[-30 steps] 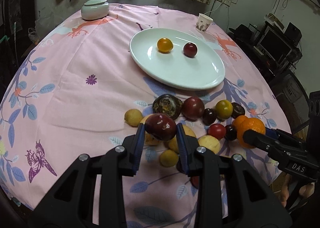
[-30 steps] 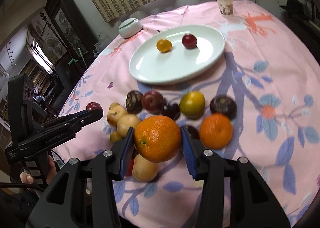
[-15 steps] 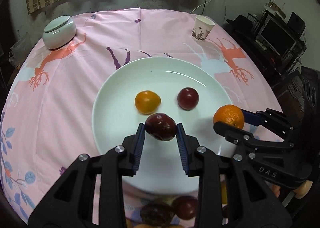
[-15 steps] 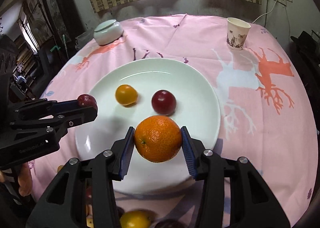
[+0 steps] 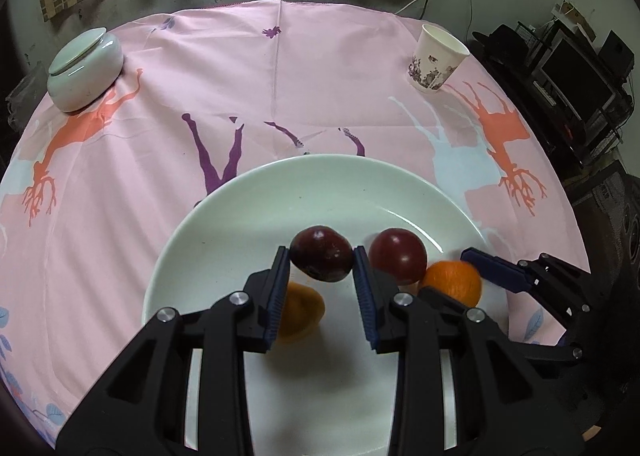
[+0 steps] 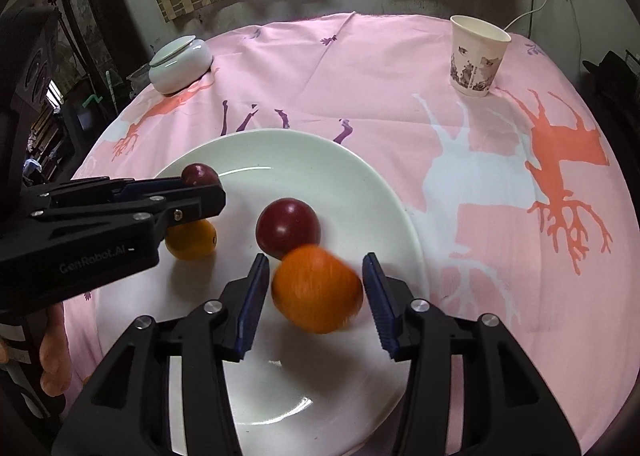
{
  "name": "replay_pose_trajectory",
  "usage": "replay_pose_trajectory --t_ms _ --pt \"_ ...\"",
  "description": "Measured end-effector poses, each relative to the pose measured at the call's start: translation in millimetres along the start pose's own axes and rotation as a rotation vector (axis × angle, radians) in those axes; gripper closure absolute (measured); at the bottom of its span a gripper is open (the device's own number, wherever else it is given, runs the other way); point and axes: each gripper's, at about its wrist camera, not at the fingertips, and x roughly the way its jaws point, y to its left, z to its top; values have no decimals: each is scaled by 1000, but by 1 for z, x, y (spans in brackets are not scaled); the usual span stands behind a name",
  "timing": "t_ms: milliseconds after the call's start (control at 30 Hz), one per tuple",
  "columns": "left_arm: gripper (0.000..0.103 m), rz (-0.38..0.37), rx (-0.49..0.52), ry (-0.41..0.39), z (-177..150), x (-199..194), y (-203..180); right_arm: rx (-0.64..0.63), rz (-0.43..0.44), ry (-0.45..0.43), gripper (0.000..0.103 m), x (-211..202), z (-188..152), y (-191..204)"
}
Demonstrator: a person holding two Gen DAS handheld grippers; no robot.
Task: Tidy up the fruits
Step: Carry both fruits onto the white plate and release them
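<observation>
Pink tablecloth (image 5: 168,184) with deer and leaf prints covers the round table, and a white plate (image 5: 248,216) sits on it with both grippers over it. Left gripper (image 5: 322,280) is pinching a dark red plum (image 5: 322,264) between its blue pads — the plum is a bit oval, its long axis running roughly side to side across the jaws, tilted slightly down to the right. It's held above the plate, not resting on it. Right gripper (image 6: 314,294) has its jaws opening: there's a visible gap between each pad and the orange (image 6: 318,288), which is blurred and sits between them over the near-right part of the plate. It looks pretty much round, so no real long axis to call. Already on the plate are a second red plum (image 6: 288,228), just behind the orange, and a small yellow-orange fruit (image 6: 192,240) to its left, partly under the left gripper. Farther back, a paper cup (image 6: 478,56) stands upright on the right and a lidded white bowl (image 6: 180,64) on the left.
</observation>
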Motion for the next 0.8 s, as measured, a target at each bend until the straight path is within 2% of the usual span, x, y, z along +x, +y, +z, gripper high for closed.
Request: replay_pose_trajectory --t_ms 67,100,133,267,333,367,433,533,600,667,733,800 --pt "63 9 0 -12 1 0 -2 -29 -41 -42 32 -6 1 4" --pt "51 13 -1 -21 1 -2 -2 -50 -54 -52 32 -8 2 7" --pt "43 18 -2 -35 1 -5 -2 -72 -64 -55 32 -11 2 9" --pt "31 17 2 -68 -1 -29 0 -145 -140 -56 30 -27 -4 22" --pt "19 27 6 -101 -11 -49 3 -178 -171 -56 14 -42 -16 30" --pt "15 41 6 -124 -19 -62 5 -196 -192 -64 4 -51 -24 35" --pt "6 66 2 -188 -43 -91 10 -218 -211 -105 3 -78 -47 44" --pt "2 95 -57 -284 -90 -131 24 -176 -151 -180 3 -124 -89 49" --pt "2 102 -129 -331 -132 -151 37 -111 -69 -232 1 -151 -120 47" --pt "2 120 -183 -326 -172 -160 49 -44 13 -270 1 -168 -156 47" --pt "2 169 -206 -287 -210 -161 58 -8 53 -240 1 -173 -188 53" --pt "2 210 -209 -244 -242 -160 65 3 8 -205 1 -173 -214 60"
